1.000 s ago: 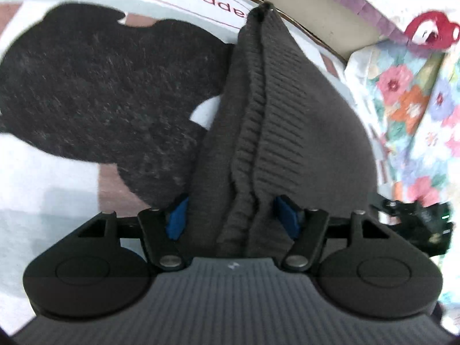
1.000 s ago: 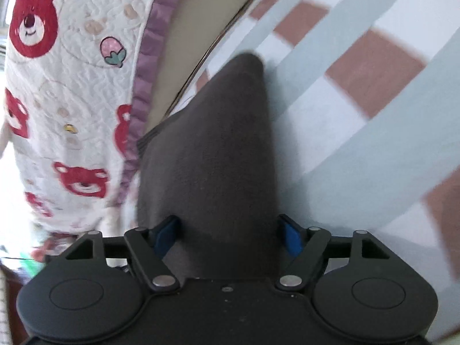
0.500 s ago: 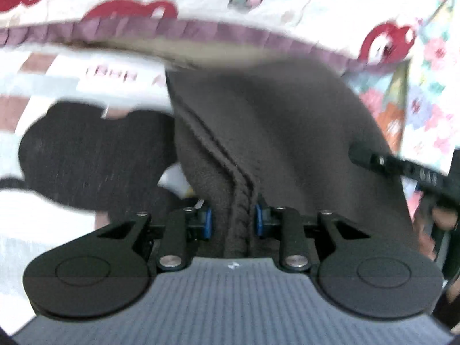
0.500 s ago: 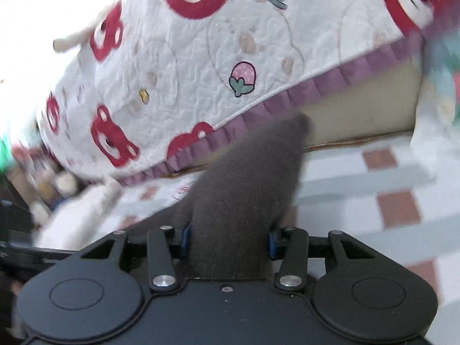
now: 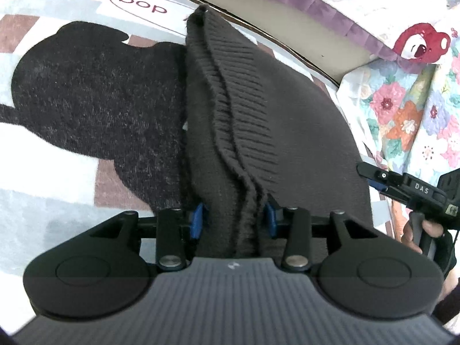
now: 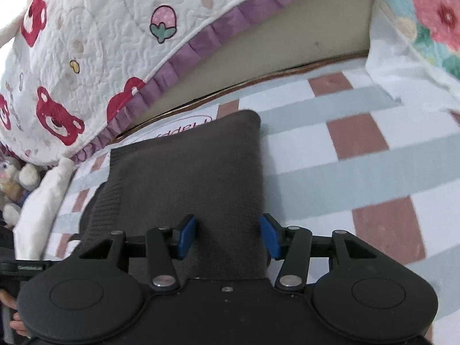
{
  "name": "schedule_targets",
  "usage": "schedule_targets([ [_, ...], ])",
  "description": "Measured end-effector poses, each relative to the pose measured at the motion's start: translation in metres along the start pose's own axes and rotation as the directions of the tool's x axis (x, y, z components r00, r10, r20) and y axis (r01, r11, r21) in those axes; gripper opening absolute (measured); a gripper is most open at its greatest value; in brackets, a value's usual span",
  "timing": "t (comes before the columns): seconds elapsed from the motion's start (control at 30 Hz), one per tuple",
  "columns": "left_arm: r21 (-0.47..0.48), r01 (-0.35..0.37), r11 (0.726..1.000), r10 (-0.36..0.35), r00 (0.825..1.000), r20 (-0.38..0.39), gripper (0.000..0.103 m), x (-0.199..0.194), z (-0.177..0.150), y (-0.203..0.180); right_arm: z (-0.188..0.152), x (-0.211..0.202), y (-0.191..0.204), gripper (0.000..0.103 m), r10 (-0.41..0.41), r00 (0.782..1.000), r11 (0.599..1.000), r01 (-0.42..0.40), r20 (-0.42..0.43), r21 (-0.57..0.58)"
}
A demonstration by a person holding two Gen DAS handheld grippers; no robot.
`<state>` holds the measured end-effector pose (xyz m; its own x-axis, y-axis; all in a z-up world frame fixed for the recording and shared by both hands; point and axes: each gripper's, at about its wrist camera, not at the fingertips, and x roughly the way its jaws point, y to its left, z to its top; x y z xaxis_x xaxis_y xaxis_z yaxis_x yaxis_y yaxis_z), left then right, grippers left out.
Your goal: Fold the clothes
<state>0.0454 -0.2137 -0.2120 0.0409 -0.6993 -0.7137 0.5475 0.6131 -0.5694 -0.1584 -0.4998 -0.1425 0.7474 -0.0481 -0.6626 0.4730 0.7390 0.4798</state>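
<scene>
Checked bedding (image 6: pixel 330 169) in pink, grey and white, edged by a bear-print quilt (image 6: pixel 95 43), carries a dark grey sweater (image 5: pixel 287 109) that lies folded into a narrow stack with its ribbed hems lined up. Both claws straddle its near edge: the left gripper (image 5: pixel 232 219) is opening around the bunched hems, while the right gripper (image 6: pixel 228 237) is also spreading, its pads just off the cloth. Folding looks nearly done, with release and perhaps smoothing left.
</scene>
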Motion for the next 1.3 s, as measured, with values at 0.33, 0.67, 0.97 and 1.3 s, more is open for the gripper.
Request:
schedule_targets([
  [0.33,-0.178,0.1,0.979,-0.108,0.994,-0.031,0.046,0.016,0.009,0.032,-0.007,0.024,-0.037,0.067,0.179,0.982,0.967,-0.162,-0.067,0.197],
  [0.67,-0.062,0.078,0.995,-0.079,0.997,-0.021,0.03,0.027,0.019,0.009,0.014,0.051,-0.015,0.059,0.23,0.967,0.971,-0.221,-0.113,0.089],
  [0.97,0.078,-0.05,0.996,0.05,0.999,0.005,0.03,0.017,0.019,-0.028,0.018,0.008,0.045,0.054,0.194,0.977,0.955,-0.208,-0.084,-0.209],
  [1.3,-0.093,0.082,0.992,-0.09,0.992,-0.086,0.037,0.037,0.021,0.014,0.014,0.048,-0.021,0.066,0.265,0.947,0.963,-0.249,-0.182,0.105],
])
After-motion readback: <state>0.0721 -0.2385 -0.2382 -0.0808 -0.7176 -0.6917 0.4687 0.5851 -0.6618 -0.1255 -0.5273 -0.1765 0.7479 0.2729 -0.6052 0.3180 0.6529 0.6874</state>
